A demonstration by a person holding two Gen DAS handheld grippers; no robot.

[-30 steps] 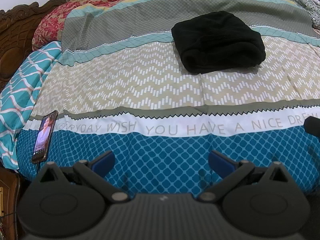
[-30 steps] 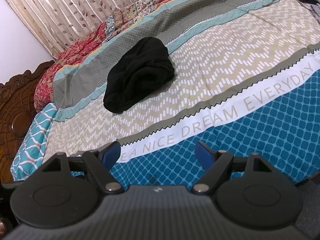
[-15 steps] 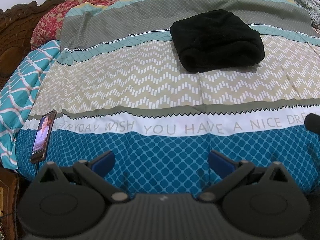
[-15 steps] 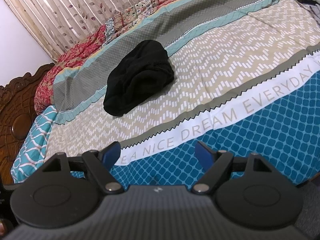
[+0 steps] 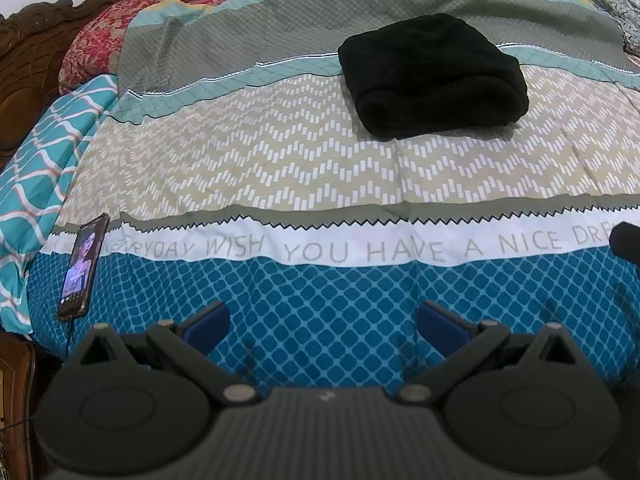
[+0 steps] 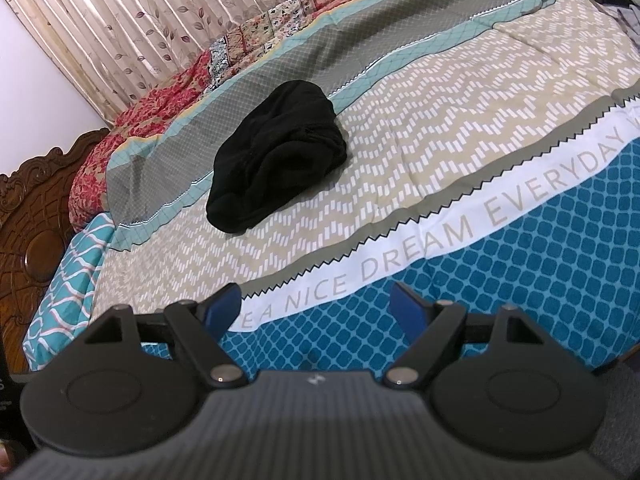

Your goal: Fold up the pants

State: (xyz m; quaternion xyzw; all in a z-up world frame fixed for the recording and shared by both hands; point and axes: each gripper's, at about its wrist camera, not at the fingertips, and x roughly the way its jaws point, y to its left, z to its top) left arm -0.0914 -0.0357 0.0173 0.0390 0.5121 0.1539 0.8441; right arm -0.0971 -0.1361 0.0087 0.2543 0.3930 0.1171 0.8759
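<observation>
Little has shifted since a moment ago: my right view has tipped slightly lower, and the pants sit where they were. Nearest me, the left hand-held gripper (image 5: pixel 324 320) hangs over the blue band of the bedspread (image 5: pixel 320 168), fingers spread, holding nothing. My right hand-held gripper (image 6: pixel 316 306) is likewise spread and empty. Only the left view shows the phone (image 5: pixel 82 266) at nine o'clock on the bed's edge. Farther off at one o'clock lie the folded black pants (image 5: pixel 434 76). Only the right view shows the curtain (image 6: pixel 160 20) beyond.
</observation>
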